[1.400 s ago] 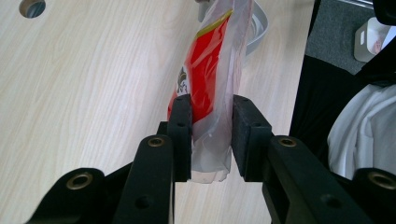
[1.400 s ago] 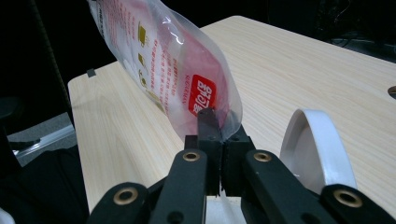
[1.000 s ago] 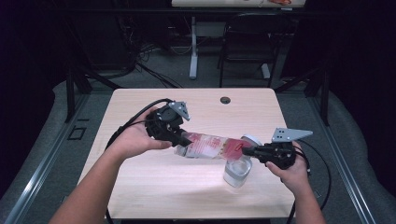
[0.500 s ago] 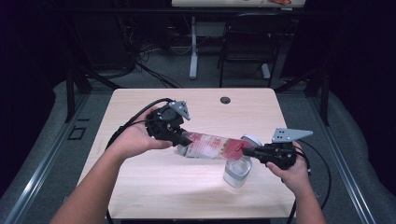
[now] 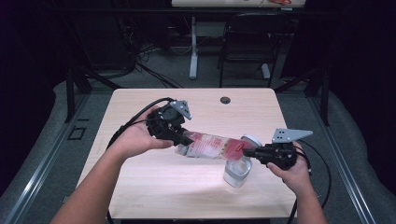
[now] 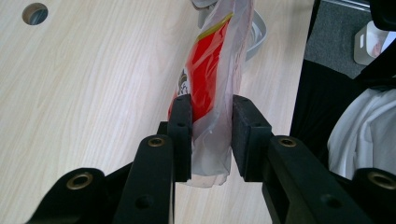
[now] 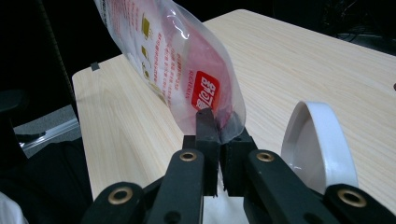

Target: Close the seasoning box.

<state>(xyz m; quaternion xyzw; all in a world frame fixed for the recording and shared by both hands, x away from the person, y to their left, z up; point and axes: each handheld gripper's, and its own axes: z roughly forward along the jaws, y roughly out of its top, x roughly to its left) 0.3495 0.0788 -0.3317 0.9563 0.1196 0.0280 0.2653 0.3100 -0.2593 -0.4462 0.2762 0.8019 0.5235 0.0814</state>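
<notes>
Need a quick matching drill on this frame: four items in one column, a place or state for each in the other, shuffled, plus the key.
Column 1:
1. left gripper
2. right gripper
3. clear jar
4. white lid

Column 2:
a. stands on the table under the pouch's end
b. pinches the corner of the pouch
c. lies on the table beside the jar
d. clamps the wider end of the pouch

Pairs: 1-d, 2-b, 3-a, 4-c
</notes>
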